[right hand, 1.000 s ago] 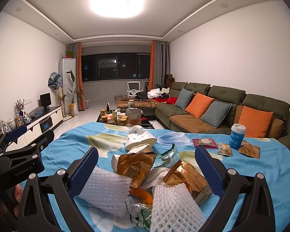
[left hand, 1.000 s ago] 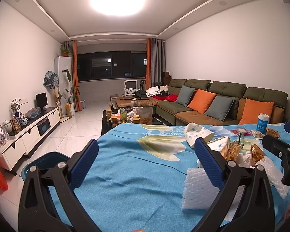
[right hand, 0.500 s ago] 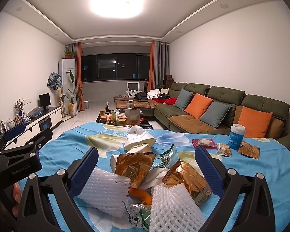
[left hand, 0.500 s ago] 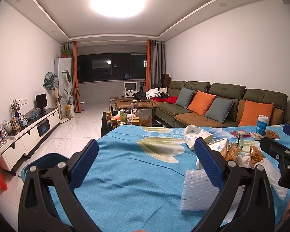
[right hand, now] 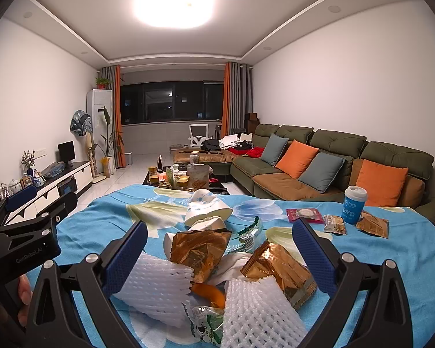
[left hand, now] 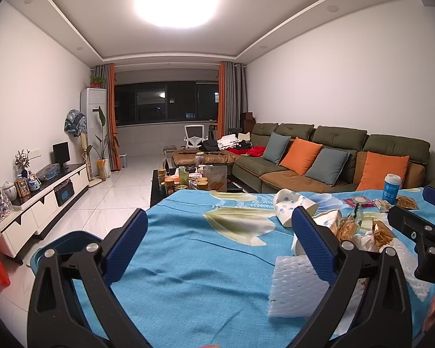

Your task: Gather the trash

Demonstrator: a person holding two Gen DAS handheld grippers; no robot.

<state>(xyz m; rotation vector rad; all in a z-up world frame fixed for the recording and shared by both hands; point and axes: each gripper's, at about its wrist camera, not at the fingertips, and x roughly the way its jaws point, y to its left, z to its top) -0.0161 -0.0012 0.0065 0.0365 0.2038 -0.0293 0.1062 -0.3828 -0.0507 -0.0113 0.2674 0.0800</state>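
A heap of trash lies on the blue flowered tablecloth [right hand: 107,220]: two white foam nets [right hand: 156,287], golden foil wrappers [right hand: 198,250], an orange peel [right hand: 208,291], a green printed wrapper [right hand: 206,326] and crumpled white paper cups [right hand: 207,206]. My right gripper [right hand: 217,249] hangs open just above this heap, its blue pads either side of it. My left gripper [left hand: 219,242] is open over bare cloth, left of the heap; one foam net [left hand: 297,290] lies by its right finger. Each gripper shows at the edge of the other's view.
A blue-labelled cup [right hand: 353,207] and small snack packets [right hand: 335,223] sit at the table's far right. A dark blue bin [left hand: 63,246] stands on the floor by the table's left edge. Beyond are a cluttered coffee table [left hand: 194,179], a green sofa [left hand: 319,156] and a TV cabinet [left hand: 43,203].
Both views have shifted only slightly; the left gripper has crept a little closer to the foam net. Both stay open and nothing on the table has moved.
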